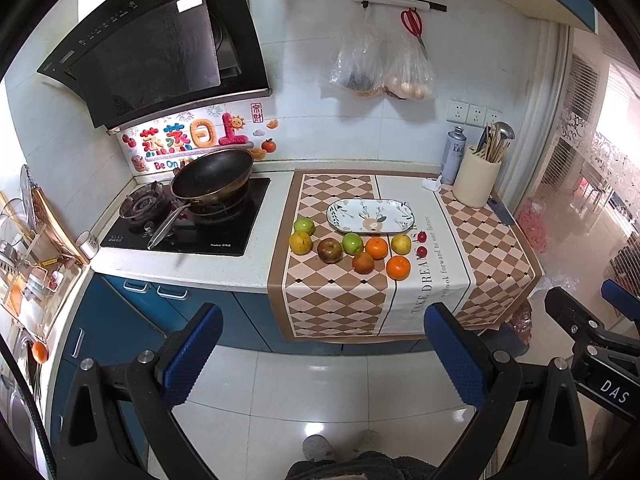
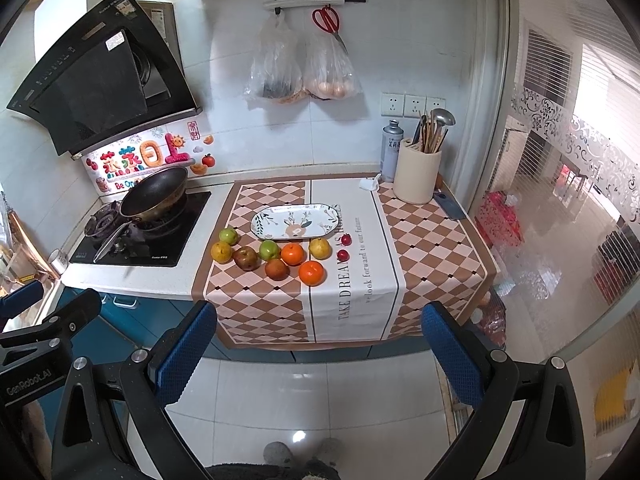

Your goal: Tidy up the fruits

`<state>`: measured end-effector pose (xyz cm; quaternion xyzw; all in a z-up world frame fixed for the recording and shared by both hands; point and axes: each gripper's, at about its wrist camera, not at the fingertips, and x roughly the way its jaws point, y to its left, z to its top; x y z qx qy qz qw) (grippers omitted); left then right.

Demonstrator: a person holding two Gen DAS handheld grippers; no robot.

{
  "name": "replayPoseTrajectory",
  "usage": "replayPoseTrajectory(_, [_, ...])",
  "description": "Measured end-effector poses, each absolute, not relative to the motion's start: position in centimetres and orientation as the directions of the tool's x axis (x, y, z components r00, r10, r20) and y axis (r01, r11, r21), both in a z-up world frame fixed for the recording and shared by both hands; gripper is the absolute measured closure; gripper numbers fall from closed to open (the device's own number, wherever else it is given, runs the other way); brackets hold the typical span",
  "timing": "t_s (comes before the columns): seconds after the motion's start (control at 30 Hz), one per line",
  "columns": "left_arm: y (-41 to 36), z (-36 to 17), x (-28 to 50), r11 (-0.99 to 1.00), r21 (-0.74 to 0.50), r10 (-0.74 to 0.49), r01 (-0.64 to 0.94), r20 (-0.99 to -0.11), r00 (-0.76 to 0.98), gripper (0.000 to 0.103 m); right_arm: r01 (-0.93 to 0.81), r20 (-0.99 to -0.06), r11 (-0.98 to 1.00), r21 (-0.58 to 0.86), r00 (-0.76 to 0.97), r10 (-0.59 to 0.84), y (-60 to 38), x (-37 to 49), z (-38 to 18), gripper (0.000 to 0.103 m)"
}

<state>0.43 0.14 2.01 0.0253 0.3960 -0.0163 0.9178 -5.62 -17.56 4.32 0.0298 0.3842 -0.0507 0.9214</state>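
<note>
Several fruits lie on a checkered cloth (image 1: 332,300) (image 2: 260,312) on the counter: green apples (image 1: 352,243) (image 2: 269,250), oranges (image 1: 398,267) (image 2: 311,272), brownish apples (image 1: 330,250) (image 2: 245,258), yellow pears (image 1: 401,243) (image 2: 320,248) and two small red fruits (image 1: 421,251) (image 2: 343,255). An empty oval floral plate (image 1: 371,216) (image 2: 294,221) sits just behind them. My left gripper (image 1: 324,356) and right gripper (image 2: 320,356) are both open and empty, held above the floor well in front of the counter.
A black wok (image 1: 212,178) (image 2: 154,192) sits on the gas stove at the left. A cream utensil holder (image 1: 476,180) (image 2: 417,176) and a spray can (image 1: 454,156) (image 2: 390,156) stand at the back right. Plastic bags (image 1: 380,64) (image 2: 304,68) hang on the wall. Blue cabinets are below.
</note>
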Motion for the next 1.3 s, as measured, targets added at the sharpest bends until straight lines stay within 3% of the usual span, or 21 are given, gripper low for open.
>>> replayPoseTrajectory(1.3, [0.65,2.22,0.35,0.998,0.024,-0.018,0.053,-0.728,0.686,0.0,0.095,-0.71,0.995,0.028,0.703,-0.047,-17.17,-5.26,4.12,0.0])
